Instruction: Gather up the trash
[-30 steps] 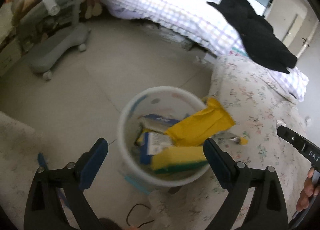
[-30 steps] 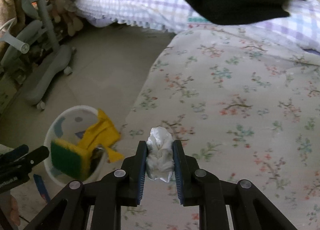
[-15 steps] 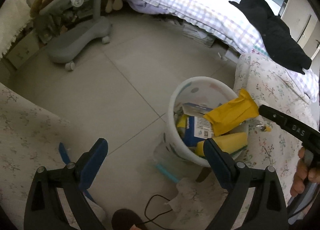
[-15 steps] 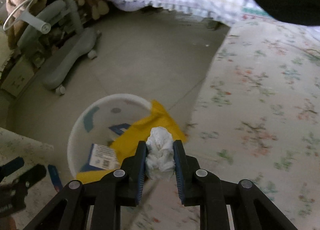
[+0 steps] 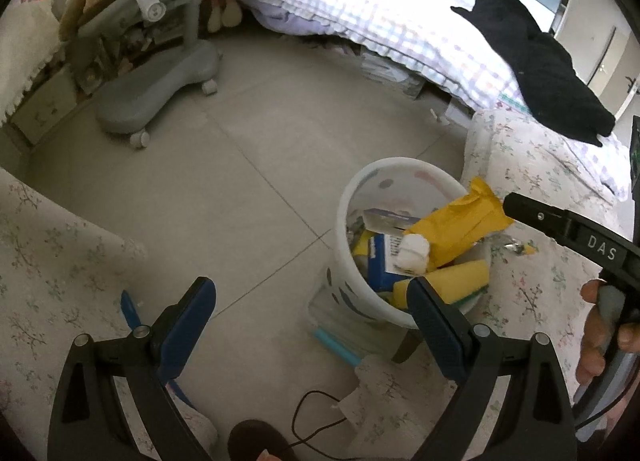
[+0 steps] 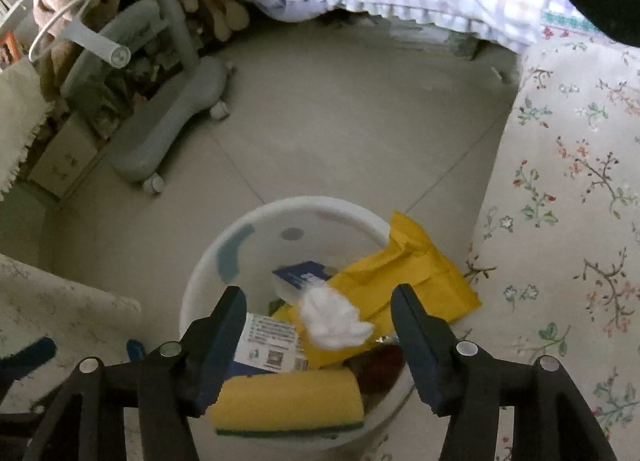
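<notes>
A white trash bin (image 6: 208, 289) (image 5: 348, 221) stands on the floor beside a flowered bedcover. It holds a yellow wrapper (image 6: 404, 277) (image 5: 460, 225), a yellow sponge (image 6: 288, 401) (image 5: 444, 281) and a blue-white box (image 6: 268, 341) (image 5: 380, 257). A crumpled white tissue (image 6: 332, 319) (image 5: 414, 253) is in the air just over the bin's contents. My right gripper (image 6: 318, 325) is open directly above the bin, the tissue between its fingers but free of them. My left gripper (image 5: 308, 309) is open and empty, left of the bin.
A grey wheeled chair base (image 5: 156, 97) stands at the far left of the floor. A bed with a checked quilt (image 5: 384, 25) and a black garment (image 5: 536, 61) lies behind. Flowered covers (image 6: 580, 189) flank the bin. A black cable (image 5: 316, 417) lies near it.
My right gripper moved left from over the bedcover to above the bin and opened, releasing the tissue. The left gripper drew back and left from the bin.
</notes>
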### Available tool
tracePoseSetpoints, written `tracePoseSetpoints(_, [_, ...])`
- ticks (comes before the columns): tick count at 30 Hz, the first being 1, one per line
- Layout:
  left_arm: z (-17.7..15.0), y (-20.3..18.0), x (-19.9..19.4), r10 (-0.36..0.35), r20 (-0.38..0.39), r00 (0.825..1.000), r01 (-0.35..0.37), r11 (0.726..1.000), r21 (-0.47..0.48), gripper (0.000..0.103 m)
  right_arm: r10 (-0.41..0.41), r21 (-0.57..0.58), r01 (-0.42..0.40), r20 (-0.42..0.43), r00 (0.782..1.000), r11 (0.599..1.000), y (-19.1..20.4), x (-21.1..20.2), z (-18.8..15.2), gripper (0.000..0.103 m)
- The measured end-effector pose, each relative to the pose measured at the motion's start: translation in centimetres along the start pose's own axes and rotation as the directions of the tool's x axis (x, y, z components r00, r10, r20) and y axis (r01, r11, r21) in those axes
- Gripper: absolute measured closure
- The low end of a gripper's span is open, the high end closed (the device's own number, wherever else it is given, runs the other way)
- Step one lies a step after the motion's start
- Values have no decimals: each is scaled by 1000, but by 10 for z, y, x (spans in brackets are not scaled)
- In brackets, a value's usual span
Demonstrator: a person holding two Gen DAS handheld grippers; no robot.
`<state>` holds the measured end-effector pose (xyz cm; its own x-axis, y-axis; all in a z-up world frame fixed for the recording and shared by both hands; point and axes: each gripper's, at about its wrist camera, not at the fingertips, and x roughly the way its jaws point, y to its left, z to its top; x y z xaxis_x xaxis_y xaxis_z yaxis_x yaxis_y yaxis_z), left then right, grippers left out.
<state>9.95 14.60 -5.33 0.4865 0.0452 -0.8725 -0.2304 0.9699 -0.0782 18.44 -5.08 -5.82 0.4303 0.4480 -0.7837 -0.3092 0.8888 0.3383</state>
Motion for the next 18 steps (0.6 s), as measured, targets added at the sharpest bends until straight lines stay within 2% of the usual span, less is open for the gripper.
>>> tracePoseSetpoints(4, [-6, -15, -15, -34, 1, 999, 34, 999, 28, 5, -25, -4, 25, 6, 1000, 1000, -1, -14, -1, 38])
tracePoseSetpoints(8, [-14, -35, -33, -47, 1, 999, 47, 996, 73, 5, -111, -19, 111, 3, 994, 994, -8, -45, -4, 37])
tracePoseSetpoints(14, [-37, -69, -72, -71, 20, 997, 68, 988, 136, 5, -250, 20, 250, 56, 967, 968, -29, -114, -24, 20])
tracePoseSetpoints(18, [-58, -90, -99, -91, 81, 993, 77, 984, 161, 5, -333, 76, 328, 55, 941, 941, -43, -155, -58, 18])
